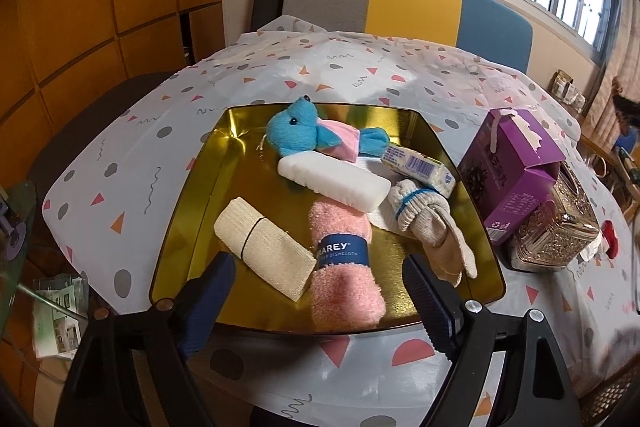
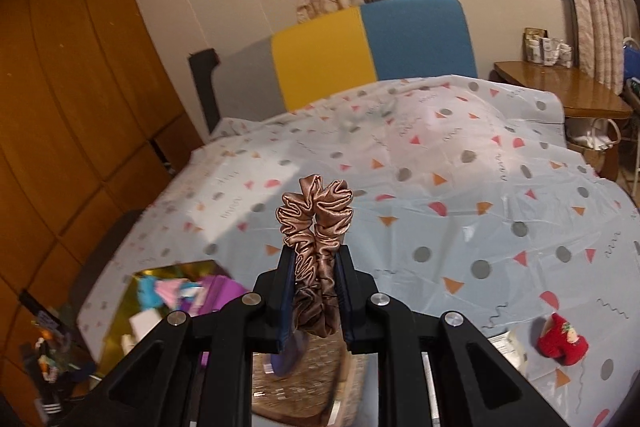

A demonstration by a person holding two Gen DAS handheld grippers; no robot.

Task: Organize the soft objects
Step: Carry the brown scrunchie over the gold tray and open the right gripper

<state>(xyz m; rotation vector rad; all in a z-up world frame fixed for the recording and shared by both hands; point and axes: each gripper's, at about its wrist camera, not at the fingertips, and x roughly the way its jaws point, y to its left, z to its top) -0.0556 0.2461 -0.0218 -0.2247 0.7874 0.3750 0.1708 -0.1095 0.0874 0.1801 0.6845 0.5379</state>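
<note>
- The right tool [image 2: 316, 267] is clamped on a bronze satin scrunchie [image 2: 316, 219], held up in the air over the worktop [image 2: 460, 187]; only the lower folds sit between the pads and most of the loop stands free above them; satin is slick, so I judge it could slide out if the hand swings sharply towards the tray.
- The gold tray [image 1: 192, 195] lies to the left and below, seen blurred in the right wrist view; it already holds a blue plush toy [image 1: 292, 131], a white sponge [image 1: 336, 183], a wrapped soap bar [image 1: 416, 167], a pair of knitted gloves [image 1: 424, 223], a rolled pink cloth [image 1: 344, 267] and a beige roll [image 1: 264, 247]; bare space is scarce, so a careless drop may land on the rim or bounce onto the tablecloth.
- The left tool [image 1: 320, 291] hangs with its jaws wide apart and nothing gripped, the near end of the pink cloth lying between the pads without touching them; if both hands come to the tray together they may knock each other or shove the cloth over the near edge.
- A purple box [image 1: 516, 167] and a patterned metal box [image 1: 556, 231] stand just beside the tray's right side, right on the likely path; a low pass could clip them.
- A red soft toy [image 2: 562, 343] lies on the tablecloth, well apart from the tray, not yet sorted; it is easy to overlook.
</note>
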